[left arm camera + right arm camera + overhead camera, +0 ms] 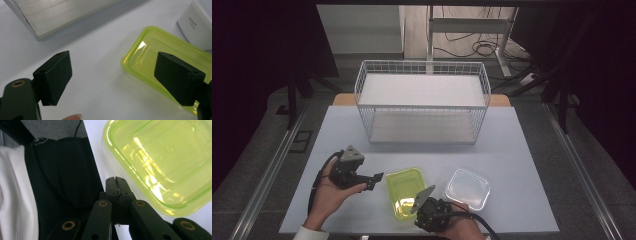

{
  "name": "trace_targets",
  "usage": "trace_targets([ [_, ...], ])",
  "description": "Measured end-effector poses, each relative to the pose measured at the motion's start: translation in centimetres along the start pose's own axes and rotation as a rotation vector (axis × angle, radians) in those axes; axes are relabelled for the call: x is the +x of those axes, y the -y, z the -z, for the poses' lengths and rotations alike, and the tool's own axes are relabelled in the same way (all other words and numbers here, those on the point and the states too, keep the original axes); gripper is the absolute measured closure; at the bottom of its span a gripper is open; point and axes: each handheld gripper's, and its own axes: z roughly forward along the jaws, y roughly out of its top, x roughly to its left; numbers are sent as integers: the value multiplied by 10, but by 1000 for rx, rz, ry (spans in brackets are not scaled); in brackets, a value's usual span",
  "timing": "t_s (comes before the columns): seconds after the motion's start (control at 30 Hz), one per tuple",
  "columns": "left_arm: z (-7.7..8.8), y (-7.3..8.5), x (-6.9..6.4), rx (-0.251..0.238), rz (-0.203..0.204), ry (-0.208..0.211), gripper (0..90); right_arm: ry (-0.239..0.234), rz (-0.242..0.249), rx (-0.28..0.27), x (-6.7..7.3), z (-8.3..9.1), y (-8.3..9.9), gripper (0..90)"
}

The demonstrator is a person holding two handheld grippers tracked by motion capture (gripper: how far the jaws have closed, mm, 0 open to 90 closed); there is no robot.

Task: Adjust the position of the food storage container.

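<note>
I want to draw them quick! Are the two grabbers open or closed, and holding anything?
Left gripper: open, holding nothing, beside the green lid.
Right gripper: closed, jaws together, nothing between them.

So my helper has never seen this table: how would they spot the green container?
Start at the white wire basket at the table's far side, then come toward the near edge. The green container lies left of a clear container; only it is translucent yellow-green.

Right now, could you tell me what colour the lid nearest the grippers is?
The lid is translucent yellow-green, clearest in the right gripper view.
</note>
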Motion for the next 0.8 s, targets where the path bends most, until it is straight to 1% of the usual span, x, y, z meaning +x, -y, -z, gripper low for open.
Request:
trace_targets([
  [0.07, 4, -1, 0, -11, -1, -4, 144, 5, 7, 13, 0, -2, 1, 891],
  [0.17, 7, -1, 2, -19, 1, -6, 144, 8, 0, 5, -2, -4, 0, 891],
  [0.2, 6, -1, 2, -18, 2, -7, 144, 8, 0, 5, -2, -4, 0, 891],
  [0.23, 5, 0, 4, -11, 8, -7, 144, 19, -6, 4, -3, -3, 0, 891],
  [0.37, 2, 2, 6, 2, 13, -7, 143, 20, -16, 2, -5, -4, -1, 891],
  [0.4, 2, 3, 6, 4, 13, -7, 142, 34, -19, 6, -6, -6, -2, 891],
  [0.47, 3, 3, 6, 1, 16, -7, 142, 42, -14, 7, -6, -8, -2, 891],
  [0.57, 5, 3, 7, -4, 17, -10, 141, 49, -24, 8, -7, -11, -3, 891],
  [0.63, 5, 3, 7, -4, 17, -10, 142, 68, -32, 7, -9, -12, -4, 891],
  [0.67, 5, 3, 7, -4, 17, -10, 141, 68, -32, 7, -9, -12, -4, 891],
  [0.8, 4, 3, 6, -1, 15, -7, 141, 91, -56, 2, -13, -13, -6, 891],
])
